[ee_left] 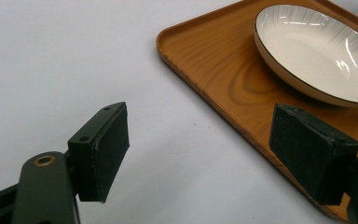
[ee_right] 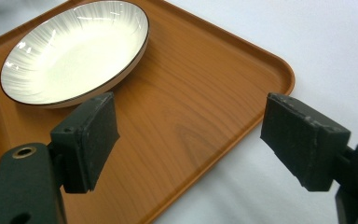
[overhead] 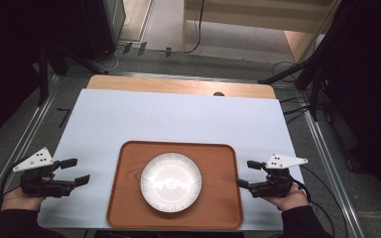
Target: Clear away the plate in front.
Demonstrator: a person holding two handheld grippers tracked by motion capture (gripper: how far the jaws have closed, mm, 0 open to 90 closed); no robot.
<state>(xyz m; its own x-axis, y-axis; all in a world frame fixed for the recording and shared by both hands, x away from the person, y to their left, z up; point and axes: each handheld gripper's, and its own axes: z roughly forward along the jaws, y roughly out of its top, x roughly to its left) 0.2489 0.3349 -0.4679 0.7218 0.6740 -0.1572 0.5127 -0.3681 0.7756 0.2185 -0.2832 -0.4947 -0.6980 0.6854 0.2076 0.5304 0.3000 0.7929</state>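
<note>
A wooden-look orange tray (overhead: 129, 198) lies at the near middle of the white table sheet, and a white ribbed plate (overhead: 170, 181) sits in its centre. My left gripper (overhead: 78, 171) is held open just left of the tray, jaws pointing toward it. In the left gripper view the tray's edge (ee_left: 200, 60) and the plate (ee_left: 317, 51) lie ahead to the right of the open jaws. My right gripper (overhead: 246, 173) is open at the tray's right edge. The right gripper view has the tray's corner (ee_right: 205, 112) between the jaws and the plate (ee_right: 74, 51) beyond, to the left.
The white sheet (overhead: 178, 119) covers most of a wooden table whose far strip (overhead: 178, 85) is bare. Cables and dark stands lie on the floor beyond and to the right. Metal rails run along both table sides.
</note>
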